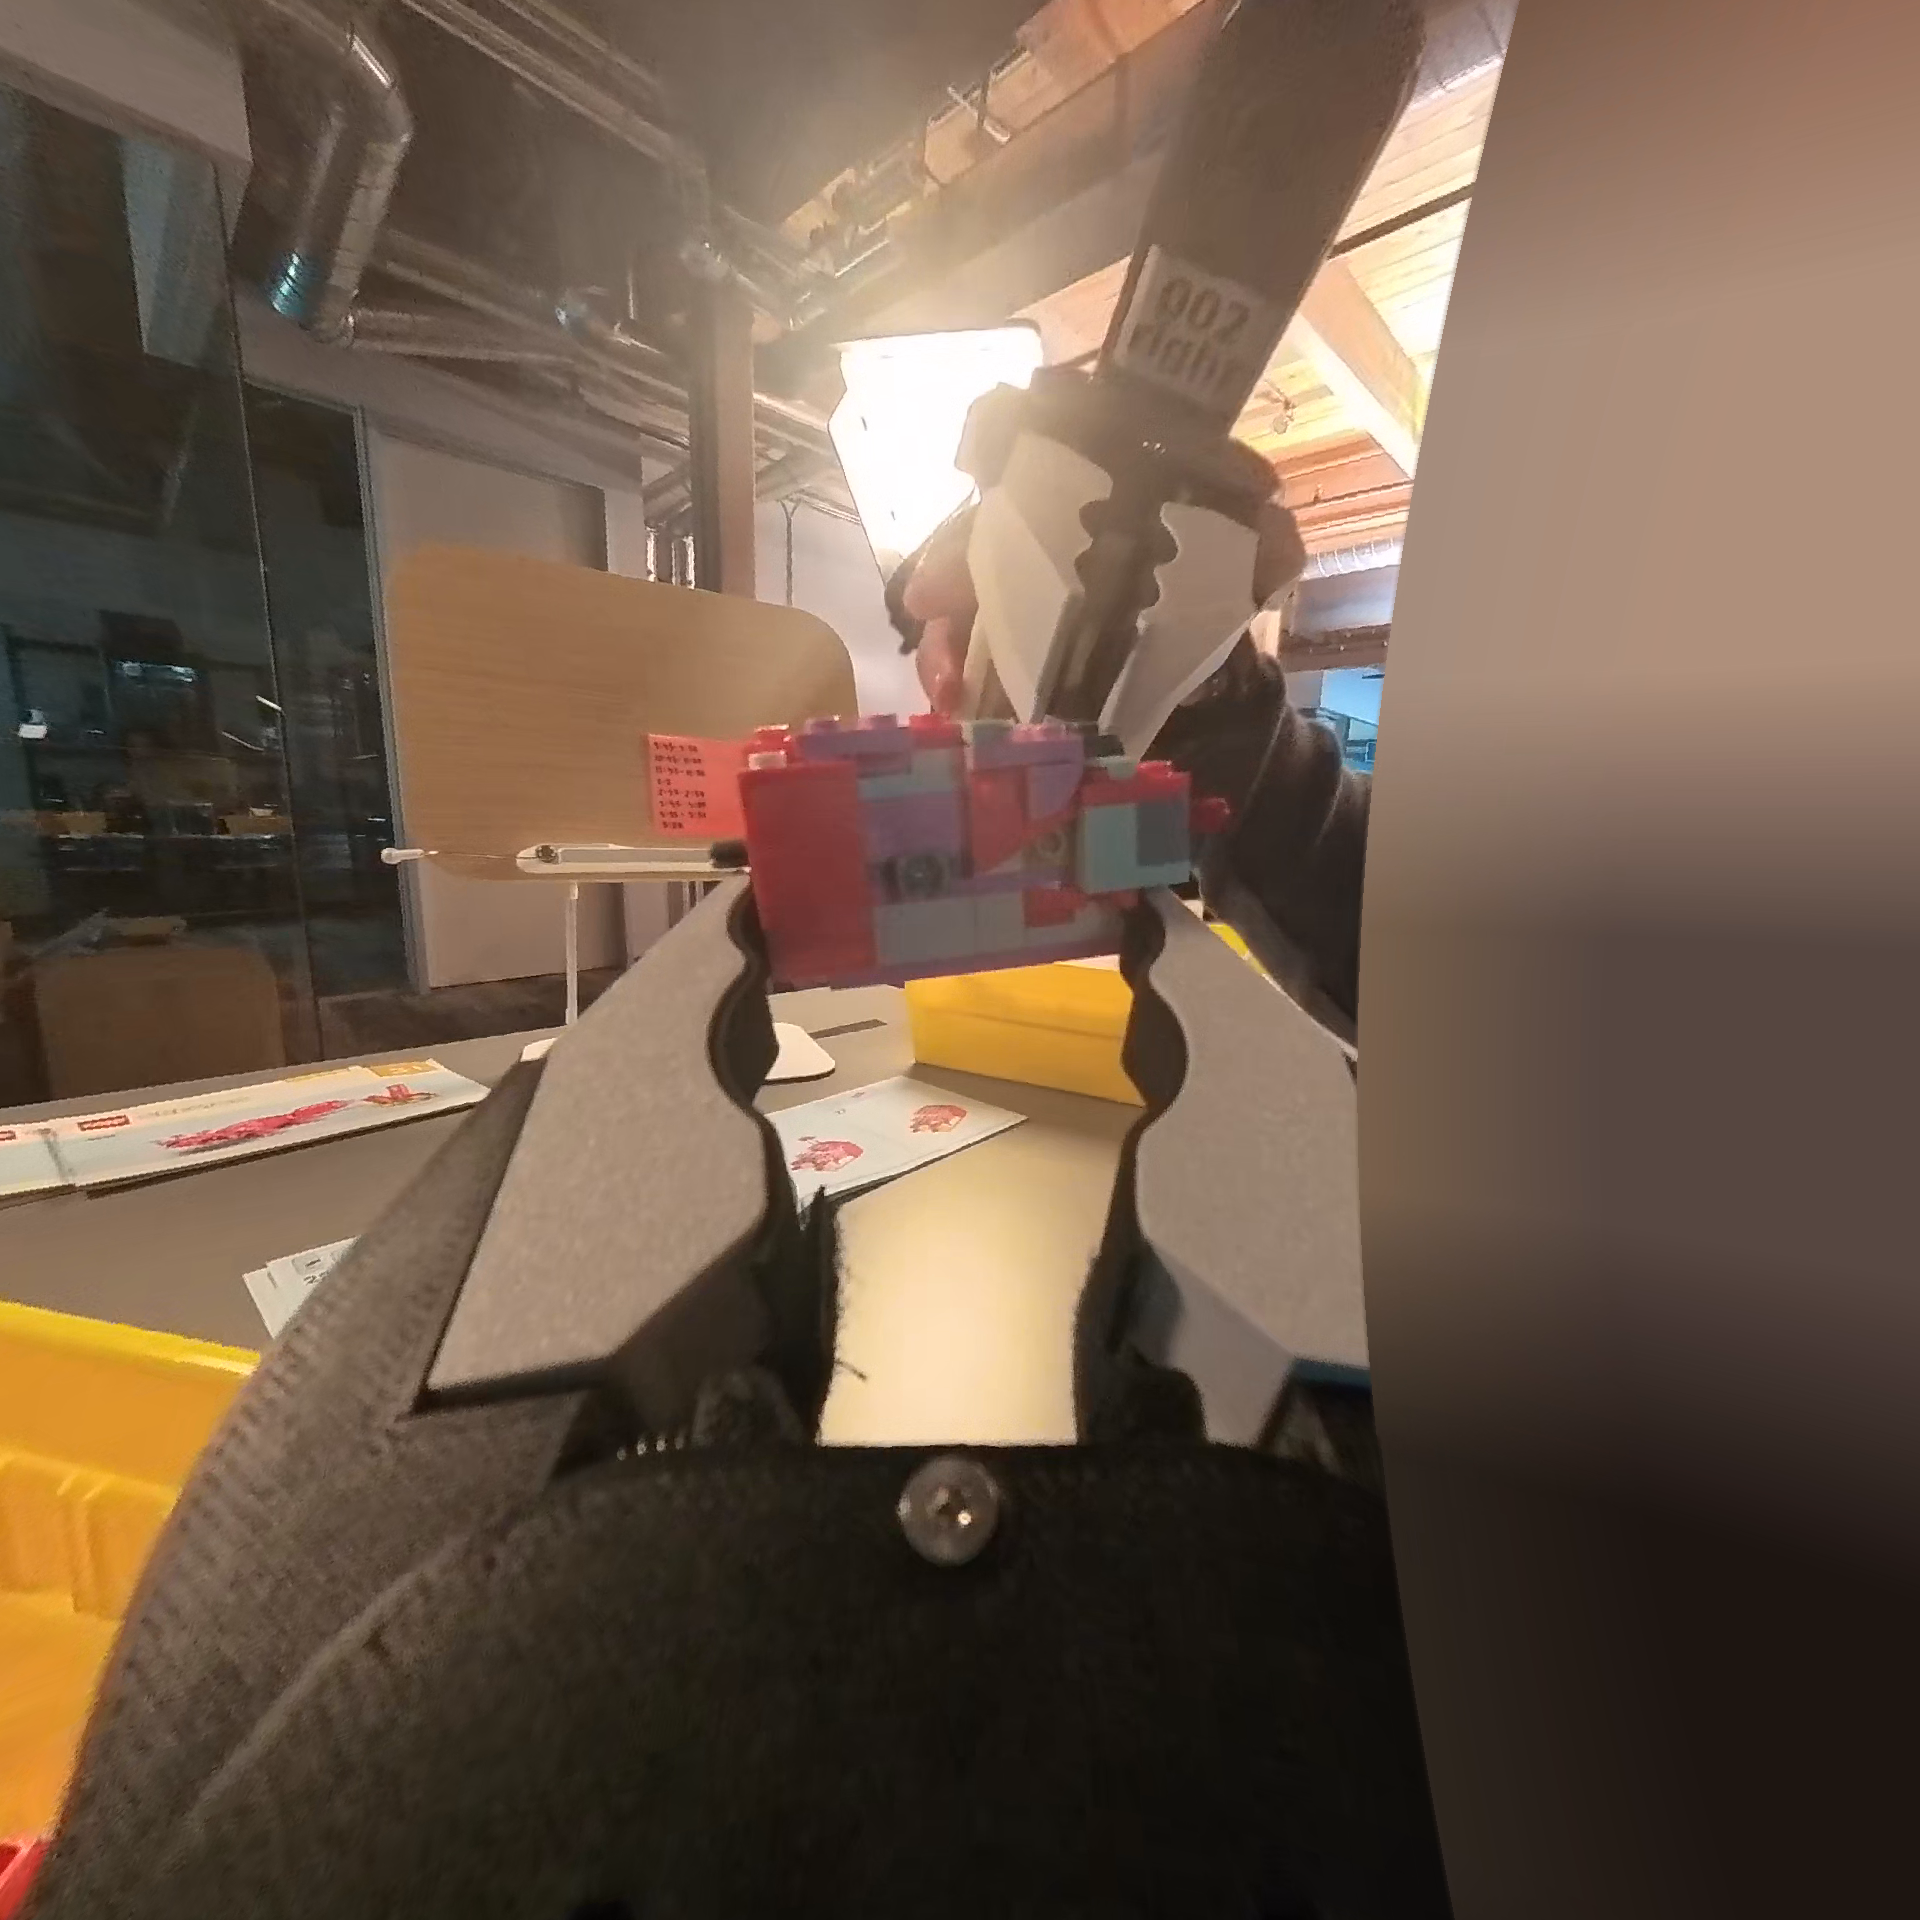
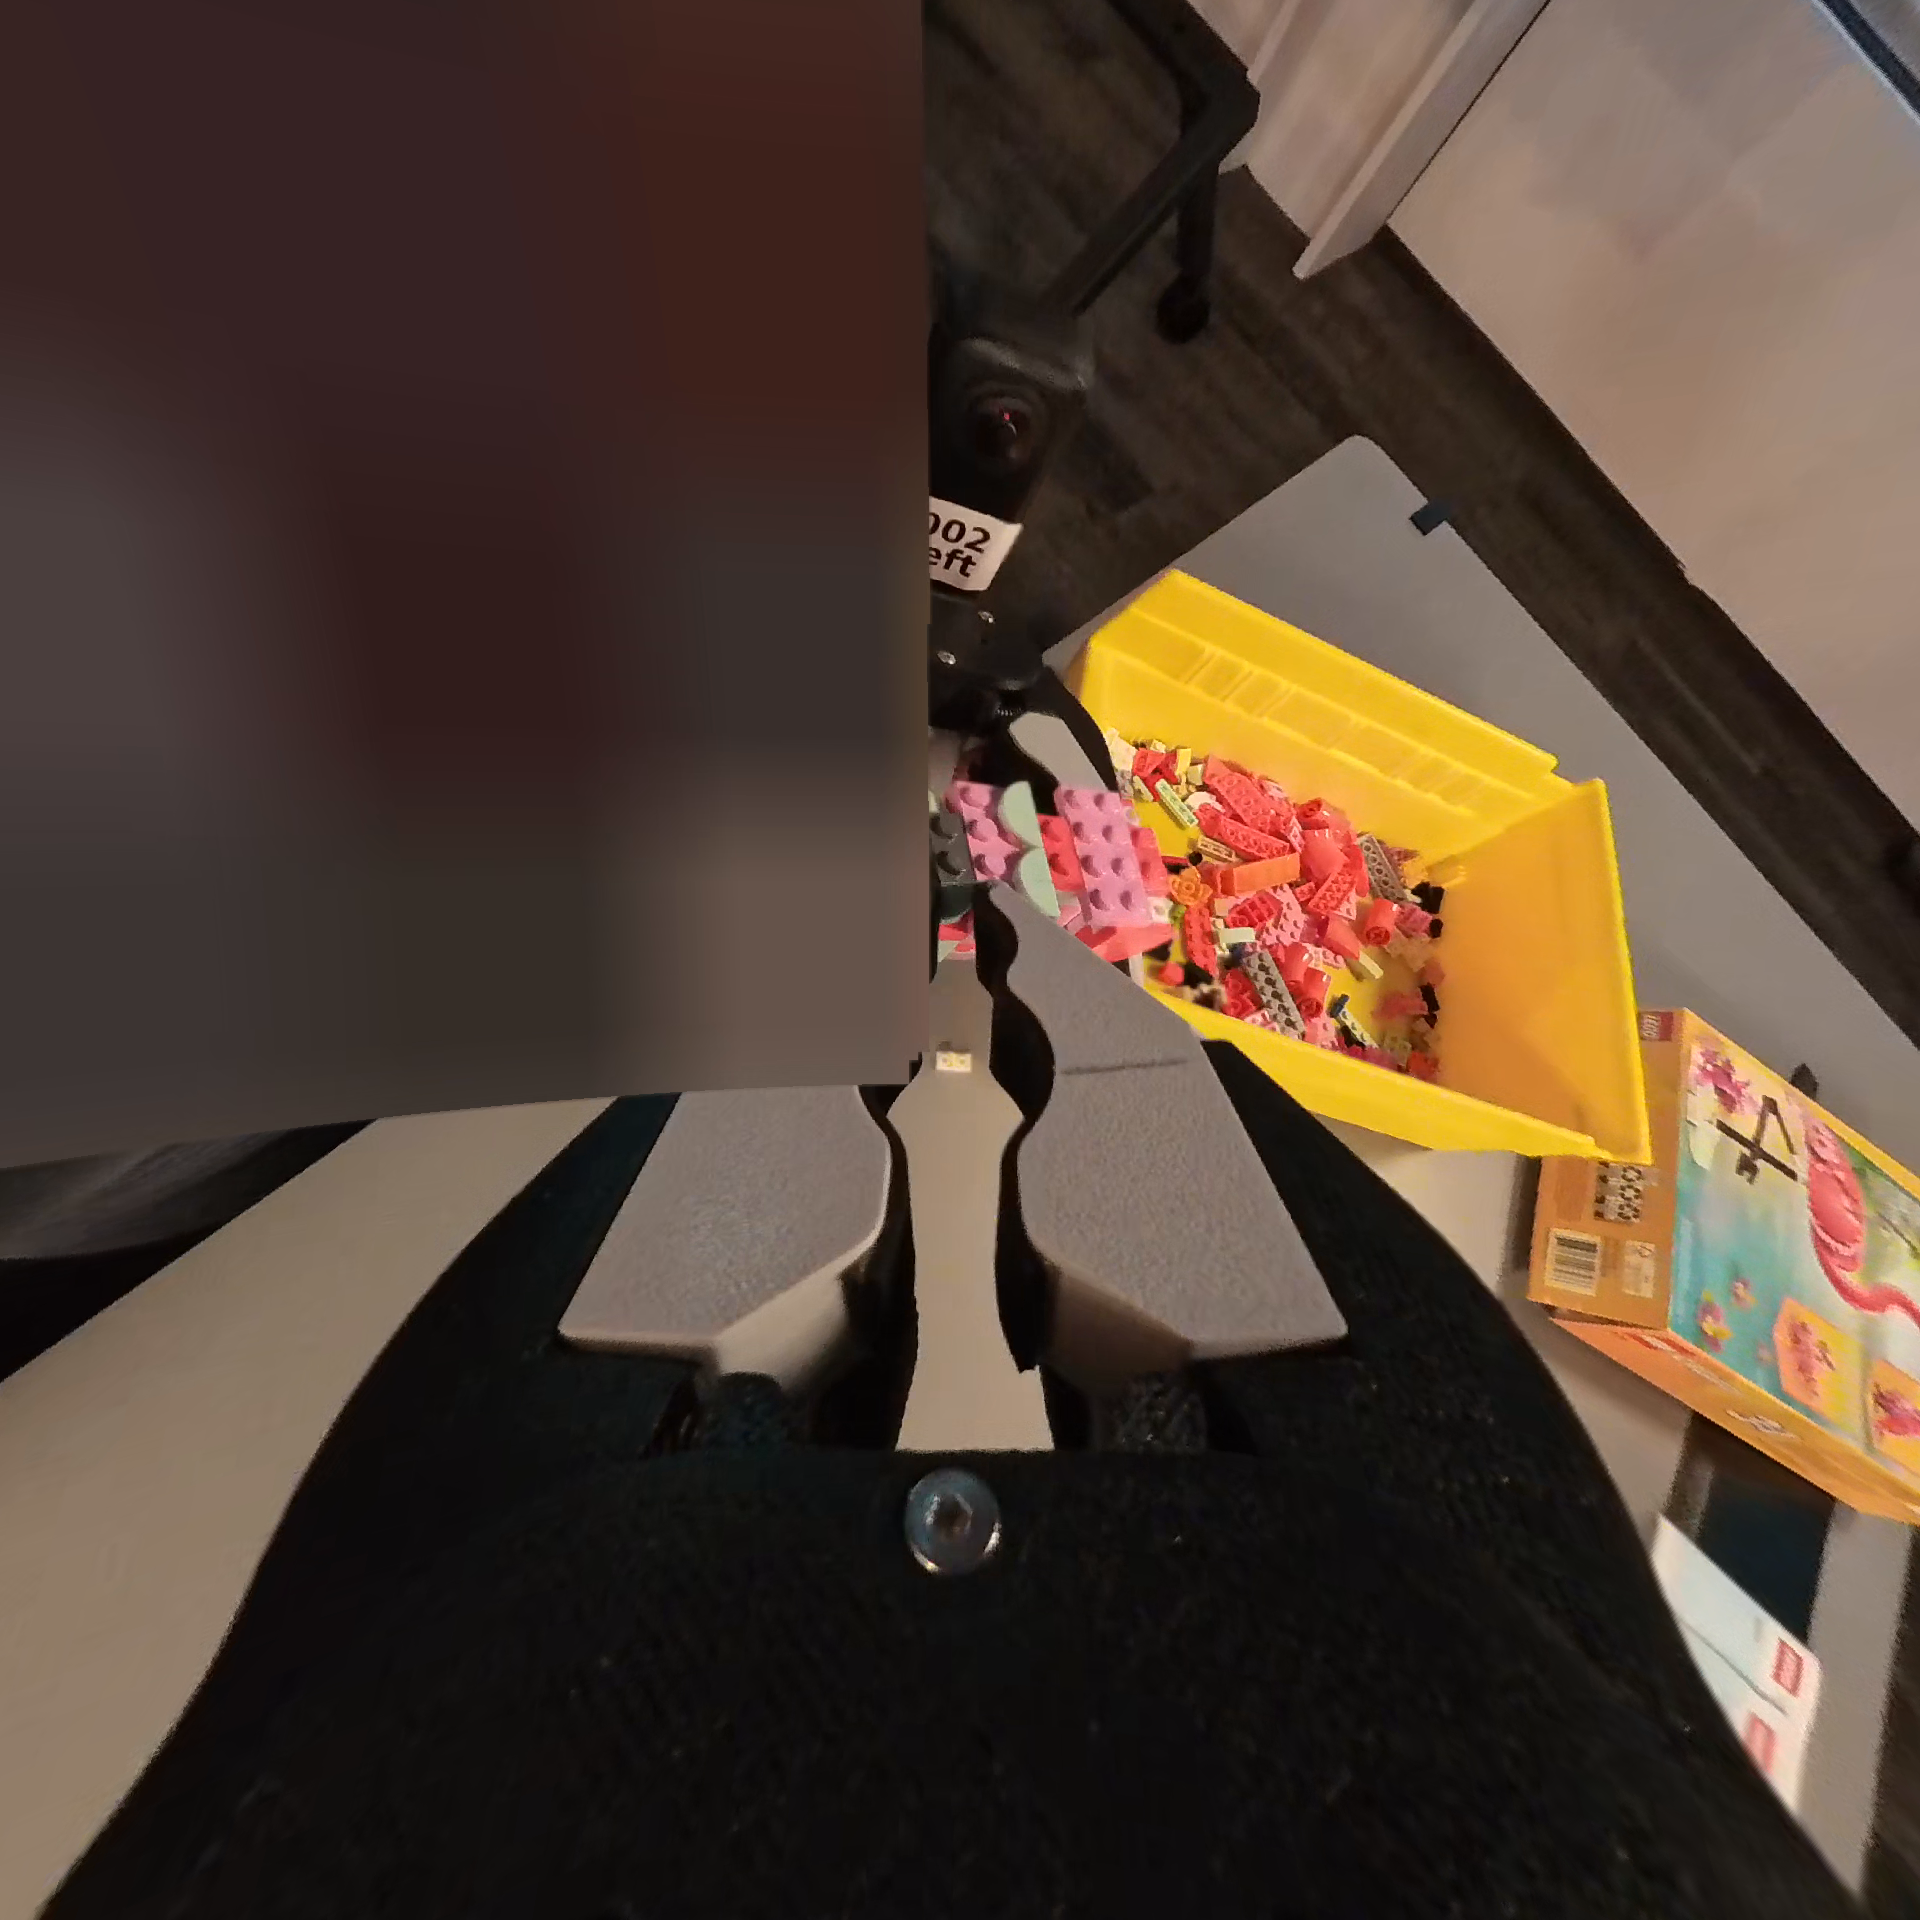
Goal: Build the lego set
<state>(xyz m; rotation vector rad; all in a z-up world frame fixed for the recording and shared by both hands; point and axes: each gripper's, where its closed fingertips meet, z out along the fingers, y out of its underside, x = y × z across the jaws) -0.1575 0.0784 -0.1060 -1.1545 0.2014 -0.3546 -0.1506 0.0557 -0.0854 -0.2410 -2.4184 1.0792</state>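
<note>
My left gripper [image 1: 940,914] is shut on a brick assembly [image 1: 966,842] of red, purple, teal and grey bricks and holds it up above the table. Both black pads press on its lower sides. My right gripper [image 1: 1070,722] comes down from above, fingers close together, tips at the assembly's top edge. In the right wrist view the assembly [image 2: 1101,852] lies just past my right gripper [image 2: 966,914]. One of its fingertips [image 2: 1003,904] overlaps the assembly; the other is behind a blurred patch. A left gripper finger [image 2: 1060,753] shows beyond.
A yellow bin [image 2: 1538,935] full of loose pink, red and grey bricks [image 2: 1330,894] stands on the grey table [image 2: 1351,540]. An orange set box [image 2: 1766,1247] lies beside it. Instruction sheets [image 1: 260,1132] lie on the table. A small white piece [image 2: 954,1060] lies below my fingers.
</note>
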